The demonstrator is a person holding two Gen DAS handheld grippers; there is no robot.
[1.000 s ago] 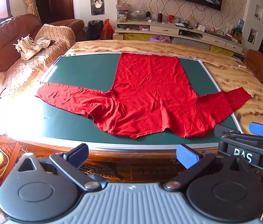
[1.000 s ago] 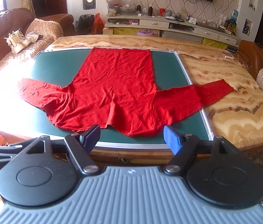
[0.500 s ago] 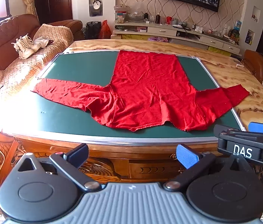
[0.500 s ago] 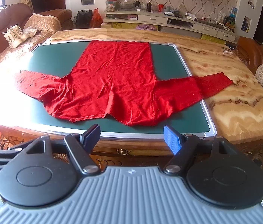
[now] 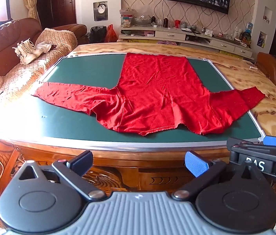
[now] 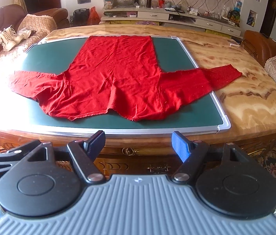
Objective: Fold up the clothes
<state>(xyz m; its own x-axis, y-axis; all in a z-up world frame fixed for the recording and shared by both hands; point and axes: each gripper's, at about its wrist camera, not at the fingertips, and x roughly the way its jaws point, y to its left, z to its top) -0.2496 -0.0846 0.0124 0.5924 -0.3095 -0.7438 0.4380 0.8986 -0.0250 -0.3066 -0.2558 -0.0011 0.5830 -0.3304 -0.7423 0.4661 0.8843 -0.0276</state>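
A red long-sleeved top (image 5: 153, 94) lies spread flat on a green mat (image 5: 83, 74), collar toward me, both sleeves stretched out sideways. It also shows in the right wrist view (image 6: 116, 78), its right sleeve end reaching past the mat onto the marble table top (image 6: 245, 98). My left gripper (image 5: 138, 161) is open and empty, held in front of the table's near edge, below the top. My right gripper (image 6: 138, 140) is open and empty, also short of the near edge. Its body shows at the right of the left wrist view (image 5: 263, 156).
The mat has a metal frame (image 6: 224, 121) and lies on a large carved wooden table. A brown sofa (image 5: 4, 58) with white shoes (image 5: 28, 51) stands at the left. A chair (image 6: 263, 47) stands at the right, a TV cabinet (image 5: 186, 35) behind the table.
Both grippers have drawn back and lowered from the table, so more of its carved front shows. The top has not moved. Both grippers stay open.
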